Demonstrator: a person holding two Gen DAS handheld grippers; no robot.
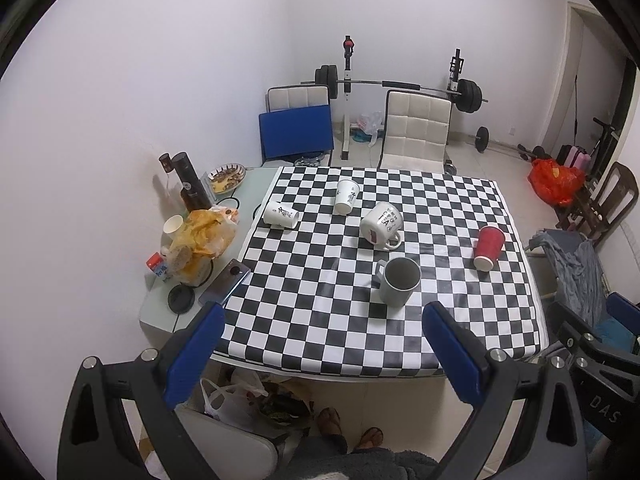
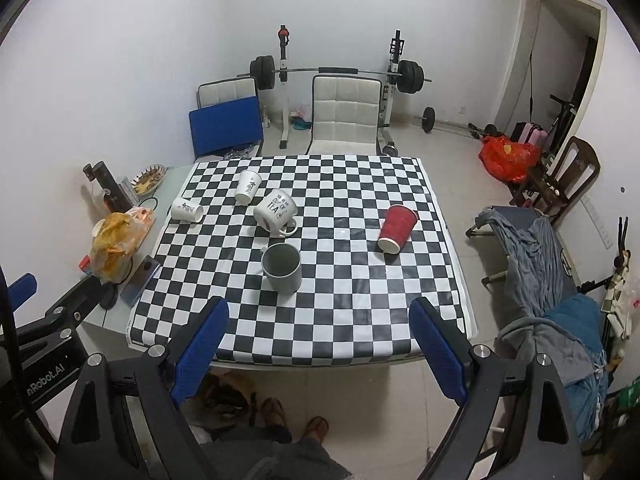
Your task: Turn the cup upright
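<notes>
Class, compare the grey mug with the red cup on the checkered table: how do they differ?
The grey mug stands upright; the red cup lies on its side. The grey mug has a handle; the red cup has none. The mug sits near the middle, the cup toward the right edge. Both rest on the checkered table.

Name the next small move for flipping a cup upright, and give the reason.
Probably bring the right gripper forward toward the red cup. That cup lies on its side on the checkered cloth with its mouth toward the camera, on the right half of the table. Both grippers, the left gripper too, are open and empty, short of the table's near edge. The grey mug already stands upright.
</notes>
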